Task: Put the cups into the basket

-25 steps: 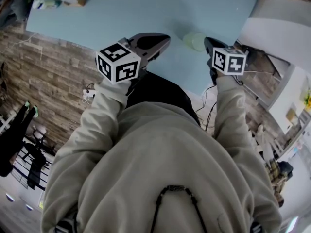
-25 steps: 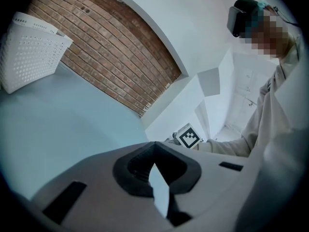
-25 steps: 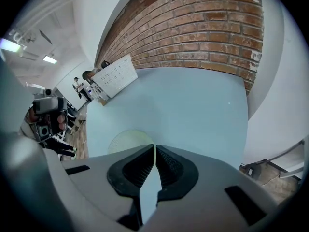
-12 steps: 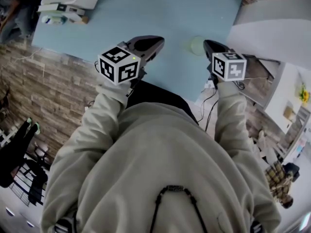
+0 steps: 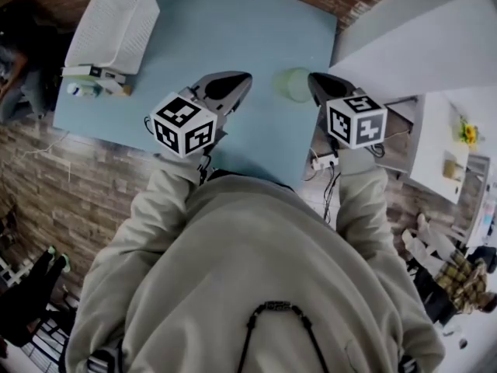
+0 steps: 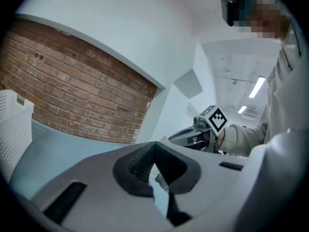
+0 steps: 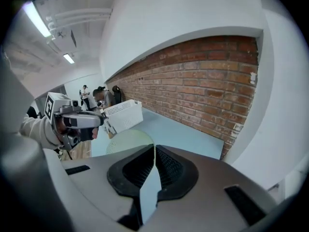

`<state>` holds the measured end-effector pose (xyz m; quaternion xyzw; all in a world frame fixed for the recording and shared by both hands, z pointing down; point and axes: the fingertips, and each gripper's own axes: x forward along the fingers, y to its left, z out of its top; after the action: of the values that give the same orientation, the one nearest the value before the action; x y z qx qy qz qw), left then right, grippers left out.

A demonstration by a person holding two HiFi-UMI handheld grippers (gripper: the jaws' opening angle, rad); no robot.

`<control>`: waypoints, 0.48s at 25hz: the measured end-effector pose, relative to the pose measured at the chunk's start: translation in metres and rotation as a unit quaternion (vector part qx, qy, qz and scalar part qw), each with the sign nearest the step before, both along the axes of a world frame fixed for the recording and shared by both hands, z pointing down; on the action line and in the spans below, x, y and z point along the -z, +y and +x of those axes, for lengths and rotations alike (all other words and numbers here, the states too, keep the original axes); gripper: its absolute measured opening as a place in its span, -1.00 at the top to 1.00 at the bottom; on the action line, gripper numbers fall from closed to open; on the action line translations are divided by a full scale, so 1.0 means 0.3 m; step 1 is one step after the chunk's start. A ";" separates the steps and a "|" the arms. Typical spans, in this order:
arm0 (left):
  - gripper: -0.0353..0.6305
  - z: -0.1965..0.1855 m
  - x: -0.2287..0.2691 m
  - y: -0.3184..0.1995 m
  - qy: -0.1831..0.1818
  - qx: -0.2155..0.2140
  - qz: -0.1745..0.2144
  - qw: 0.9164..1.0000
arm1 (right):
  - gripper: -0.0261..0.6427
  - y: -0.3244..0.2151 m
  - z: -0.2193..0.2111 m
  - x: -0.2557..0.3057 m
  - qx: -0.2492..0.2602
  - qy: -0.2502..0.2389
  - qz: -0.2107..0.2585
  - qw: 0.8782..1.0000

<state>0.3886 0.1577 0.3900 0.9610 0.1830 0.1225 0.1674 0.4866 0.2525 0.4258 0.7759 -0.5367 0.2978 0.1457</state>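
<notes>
While both grippers hang over the blue table (image 5: 233,29), I log the following. Right gripper (image 7: 154,148): fingers drawn almost together, pinched on the thin wall of the pale green cup (image 5: 296,84). The cup juts out just past the fingertips, on the side facing the other gripper. From the head view it lies over the near right part of the table.

Left gripper (image 6: 154,146): tips closed against each other, nothing between them. It is level with the right one, near the cup but not touching it.

The white slotted basket (image 5: 112,26) stands at the table's far left corner, well apart from the cup. Small boxes (image 5: 93,76) lie just beside its near end. A brick wall (image 7: 203,81) runs behind the table's far edge.
</notes>
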 end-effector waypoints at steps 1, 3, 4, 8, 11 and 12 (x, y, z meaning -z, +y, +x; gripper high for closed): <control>0.90 0.013 0.027 0.010 0.008 -0.005 0.004 1.000 | 0.85 0.007 0.002 0.035 -0.001 0.008 0.004 1.000; 0.90 0.034 0.073 0.037 0.022 -0.020 0.007 1.000 | 0.85 0.024 0.010 0.089 -0.004 0.019 0.011 1.000; 0.90 0.040 0.093 0.055 0.029 -0.030 0.006 0.999 | 0.85 0.033 0.015 0.108 -0.007 0.022 0.015 1.000; 0.90 0.046 0.133 0.132 0.048 -0.062 0.000 0.997 | 0.85 0.042 0.018 0.147 -0.015 0.018 0.034 0.999; 0.90 0.038 0.126 0.113 0.044 -0.044 0.004 0.998 | 0.85 0.022 -0.005 0.163 -0.003 0.022 0.038 0.999; 0.90 0.032 0.127 0.087 0.044 -0.031 0.006 0.999 | 0.85 0.013 -0.011 0.165 0.003 0.023 0.039 0.999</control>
<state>0.3982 0.1838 0.3519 0.9603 0.2186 0.0867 0.1498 0.4832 0.2564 0.3762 0.7863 -0.5465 0.2580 0.1286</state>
